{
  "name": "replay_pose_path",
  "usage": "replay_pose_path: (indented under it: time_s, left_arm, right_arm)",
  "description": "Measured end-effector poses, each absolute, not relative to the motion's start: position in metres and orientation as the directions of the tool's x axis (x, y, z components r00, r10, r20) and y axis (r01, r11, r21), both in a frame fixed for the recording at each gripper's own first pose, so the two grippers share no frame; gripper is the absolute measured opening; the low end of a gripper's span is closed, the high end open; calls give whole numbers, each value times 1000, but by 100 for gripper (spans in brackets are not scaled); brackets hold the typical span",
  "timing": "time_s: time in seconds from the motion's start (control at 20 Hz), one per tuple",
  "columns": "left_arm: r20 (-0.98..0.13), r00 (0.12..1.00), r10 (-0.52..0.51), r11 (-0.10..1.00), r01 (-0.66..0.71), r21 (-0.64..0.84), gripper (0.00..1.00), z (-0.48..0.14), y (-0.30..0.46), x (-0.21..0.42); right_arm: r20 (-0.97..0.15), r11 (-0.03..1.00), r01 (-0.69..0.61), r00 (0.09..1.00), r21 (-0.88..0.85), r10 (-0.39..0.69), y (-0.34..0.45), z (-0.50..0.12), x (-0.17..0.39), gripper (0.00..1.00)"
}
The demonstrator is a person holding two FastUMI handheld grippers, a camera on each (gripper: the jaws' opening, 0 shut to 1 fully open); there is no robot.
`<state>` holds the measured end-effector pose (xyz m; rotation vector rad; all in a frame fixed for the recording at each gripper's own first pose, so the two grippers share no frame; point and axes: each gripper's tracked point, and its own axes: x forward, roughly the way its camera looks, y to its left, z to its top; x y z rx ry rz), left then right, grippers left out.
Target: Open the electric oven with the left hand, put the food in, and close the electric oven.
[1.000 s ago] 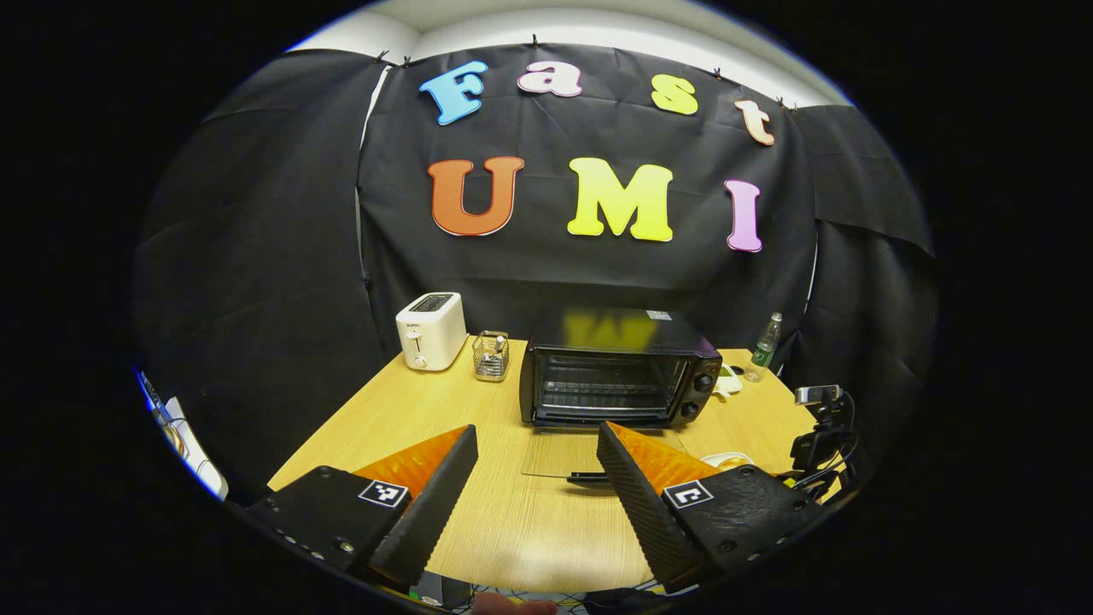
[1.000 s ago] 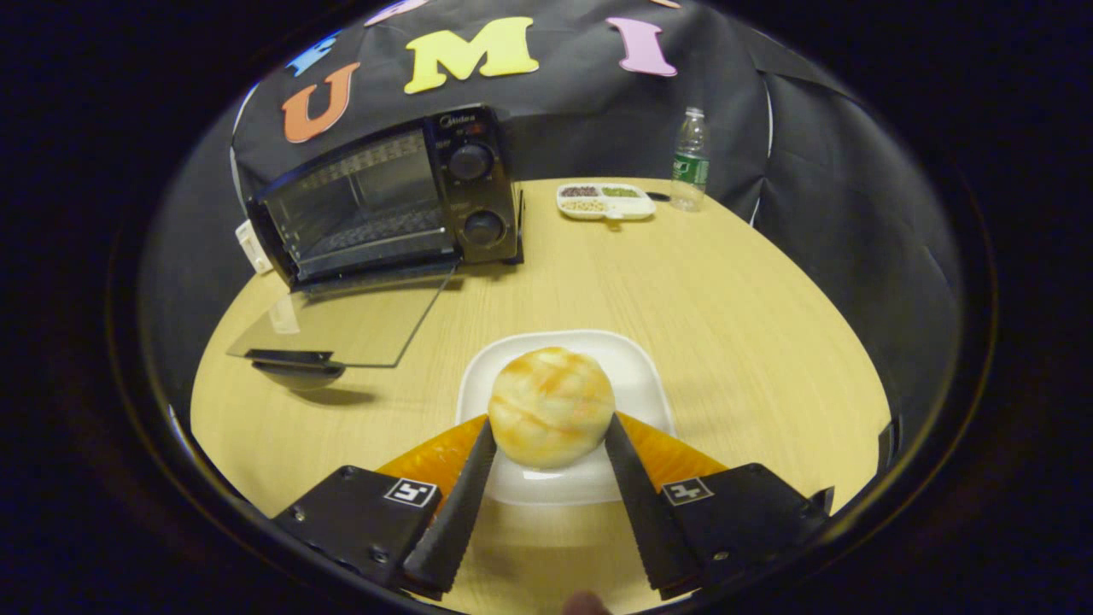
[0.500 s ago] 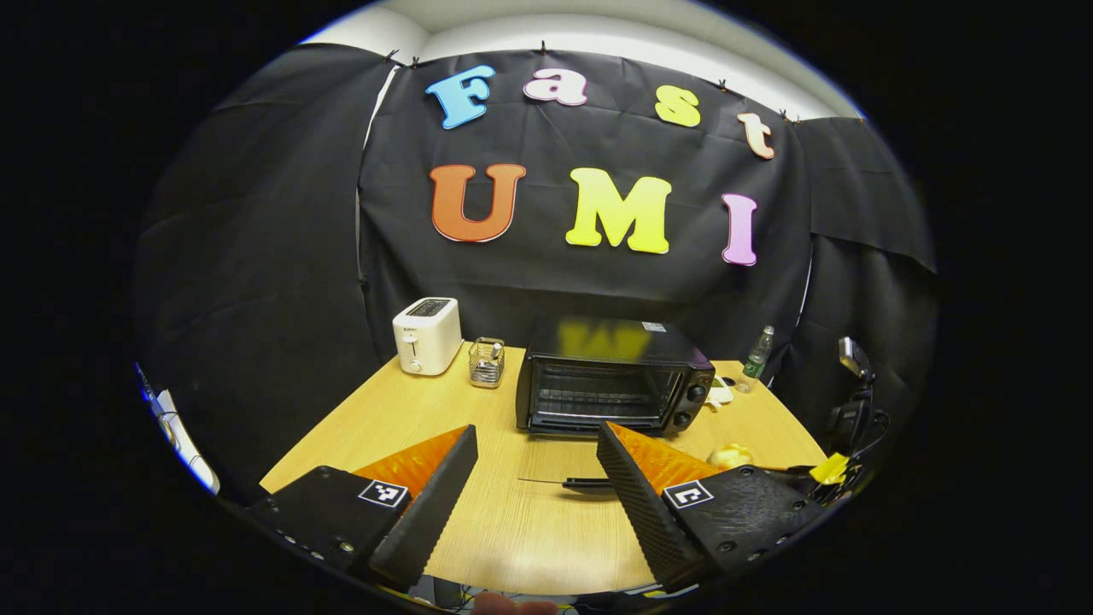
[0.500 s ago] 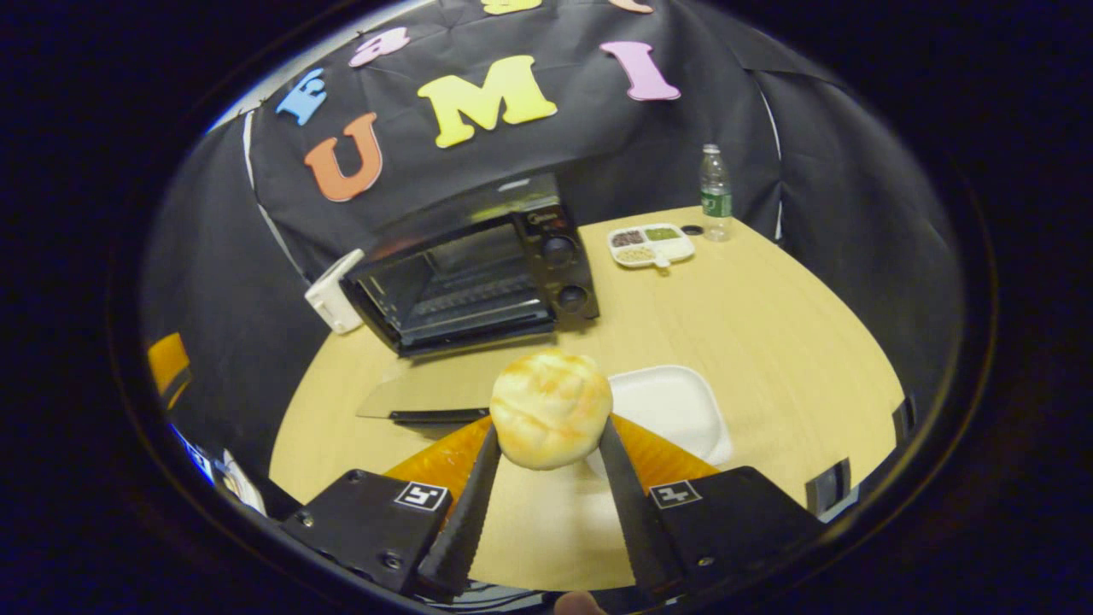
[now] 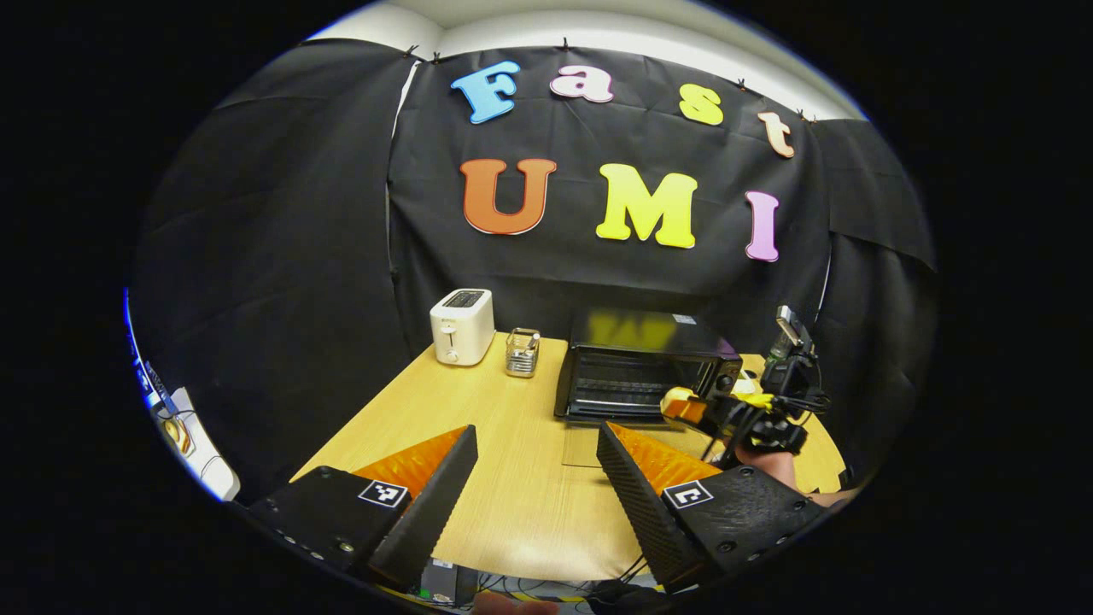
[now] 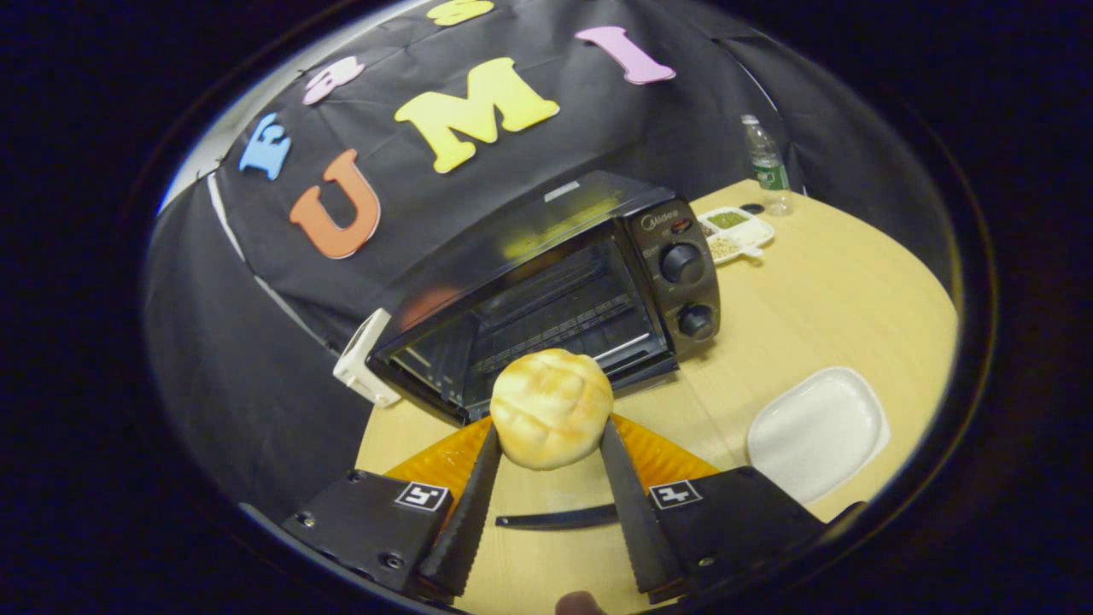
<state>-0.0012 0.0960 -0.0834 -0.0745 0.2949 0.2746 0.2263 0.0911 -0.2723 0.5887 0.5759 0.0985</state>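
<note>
While the electric oven (image 6: pixel 546 299) stands on the wooden bench (image 6: pixel 854 290) with its glass door (image 6: pixel 555 517) folded down flat in front of its mouth, the right hand-held gripper (image 6: pixel 546 444) holds a round golden bun (image 6: pixel 551 408) in the air just before the open cavity, both fingers pressed against the bun's sides. In the right gripper view the wire rack inside the oven shows behind the bun, and the door's dark handle runs across the bench between the gripper's fingers. An empty white plate (image 6: pixel 815 431) lies on the bench to the right of the gripper, well apart from the bun. Farther back, beside the oven's two control knobs, sit a small divided dish (image 6: pixel 734 232) of grains and a plastic bottle (image 6: pixel 766 164).

The left hand-held gripper (image 5: pixel 534 465) hangs over the near part of the bench (image 5: pixel 478 427), its fingers spread wide with nothing between them. From the left gripper view the oven (image 5: pixel 645 367) sits at the middle of the bench with its cavity open, and the right hand-held gripper (image 5: pixel 683 408) reaches in from the right with the bun (image 5: pixel 675 398) at the oven's front, a hand (image 5: pixel 773 461) behind it. A white toaster (image 5: pixel 462 326) and a small wire basket (image 5: pixel 522 352) stand to the left of the oven, near the black cloth wall.
</note>
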Motion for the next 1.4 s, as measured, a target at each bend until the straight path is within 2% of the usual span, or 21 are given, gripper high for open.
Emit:
replay_pose_path:
  time_s: [0.35, 0.65, 0.8, 0.9, 1.1, 1.4]
  left_arm:
    - [-355, 887, 295, 949, -314, 4, 93, -99, 129, -17]
    - [-389, 867, 311, 942, -337, 2, 93, -107, 146, -22]
    - [-391, 867, 310, 941, -339, -5, 93, -106, 150, -22]
    - [-389, 868, 309, 941, -340, -10, 93, -106, 152, -23]
    - [-386, 872, 300, 940, -338, -32, 93, -106, 150, -28]
    - [-368, 894, 257, 950, -303, -75, 93, -107, 132, -34]
  right_arm:
    - [-487, 771, 229, 866, 594, 118, 98, -299, 312, 70]
    - [-489, 791, 278, 872, 544, 30, 96, -317, 361, 70]
    - [-485, 813, 274, 874, 514, 12, 99, -319, 368, 78]
    - [-485, 822, 259, 874, 507, 24, 105, -317, 367, 84]
    - [-473, 833, 217, 879, 509, 60, 119, -310, 351, 87]
    - [-472, 836, 168, 873, 522, 119, 128, -292, 271, 89]
